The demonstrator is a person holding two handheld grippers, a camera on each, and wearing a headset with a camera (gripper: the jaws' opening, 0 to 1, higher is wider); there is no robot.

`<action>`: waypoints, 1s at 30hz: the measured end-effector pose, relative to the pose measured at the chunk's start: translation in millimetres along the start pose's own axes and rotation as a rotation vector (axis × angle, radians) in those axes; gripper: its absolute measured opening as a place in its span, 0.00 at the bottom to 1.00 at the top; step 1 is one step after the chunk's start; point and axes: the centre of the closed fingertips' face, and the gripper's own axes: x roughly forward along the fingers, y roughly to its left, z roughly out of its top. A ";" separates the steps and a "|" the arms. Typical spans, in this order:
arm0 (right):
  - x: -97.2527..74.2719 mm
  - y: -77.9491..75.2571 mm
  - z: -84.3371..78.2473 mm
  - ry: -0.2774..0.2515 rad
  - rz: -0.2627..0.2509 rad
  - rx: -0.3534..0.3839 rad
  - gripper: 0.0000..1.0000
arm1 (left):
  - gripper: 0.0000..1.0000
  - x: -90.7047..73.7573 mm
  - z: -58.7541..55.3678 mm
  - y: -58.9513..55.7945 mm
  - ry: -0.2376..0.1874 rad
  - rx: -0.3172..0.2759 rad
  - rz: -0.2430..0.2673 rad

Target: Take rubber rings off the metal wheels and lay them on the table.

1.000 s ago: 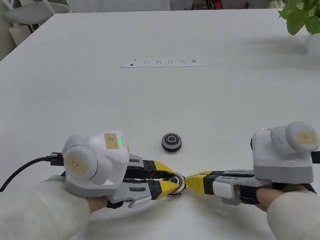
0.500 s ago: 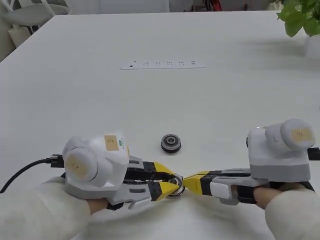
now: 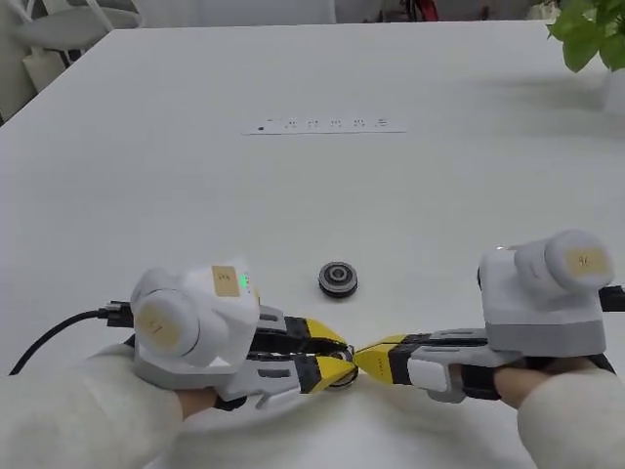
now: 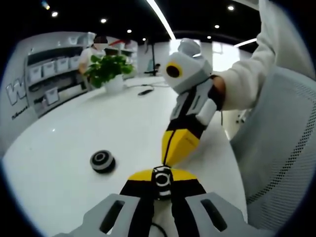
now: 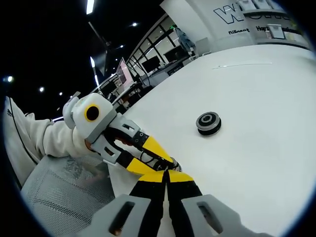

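A small metal wheel with a black rubber ring (image 4: 162,178) is clamped between the yellow jaws of my left gripper (image 3: 337,363), low over the table's near edge. My right gripper (image 3: 359,360) meets it from the right with its jaws pinched together at the wheel's rim, seemingly on the ring. In the left gripper view the right gripper (image 4: 170,157) comes down onto the wheel from above. A second wheel (image 3: 338,278), ring still on, lies flat on the white table (image 3: 439,215) just beyond both grippers; this second wheel (image 5: 208,123) also lies ahead in the right gripper view.
A white power strip (image 3: 324,125) lies far back at the centre. A potted plant (image 3: 586,34) stands at the back right corner. A black cable (image 3: 59,332) trails off from the left gripper. A mesh chair (image 4: 291,148) sits behind the near table edge.
Both grippers stay joined at the held wheel. The jaws have closed in slightly, so less of the wheel shows between them. The head camera has shifted a little.
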 end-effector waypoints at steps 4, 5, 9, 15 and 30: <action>-0.7 -0.1 0.7 -0.004 0.002 0.008 0.00 | 0.12 -0.3 -0.8 0.7 0.001 0.006 -0.001; -1.1 -0.2 0.9 -0.006 0.002 0.014 0.00 | 0.12 0.0 -0.8 0.9 0.000 0.008 -0.001; -1.2 1.3 1.9 -0.015 0.005 0.021 0.00 | 0.12 0.7 -0.8 1.6 -0.005 0.008 -0.002; -1.7 3.5 3.4 -0.021 0.012 0.026 0.00 | 0.12 1.6 -0.6 2.9 -0.012 0.002 -0.002; -2.9 1.6 4.8 -0.039 -0.005 0.042 0.00 | 0.14 1.2 0.2 4.5 -0.009 -0.027 -0.009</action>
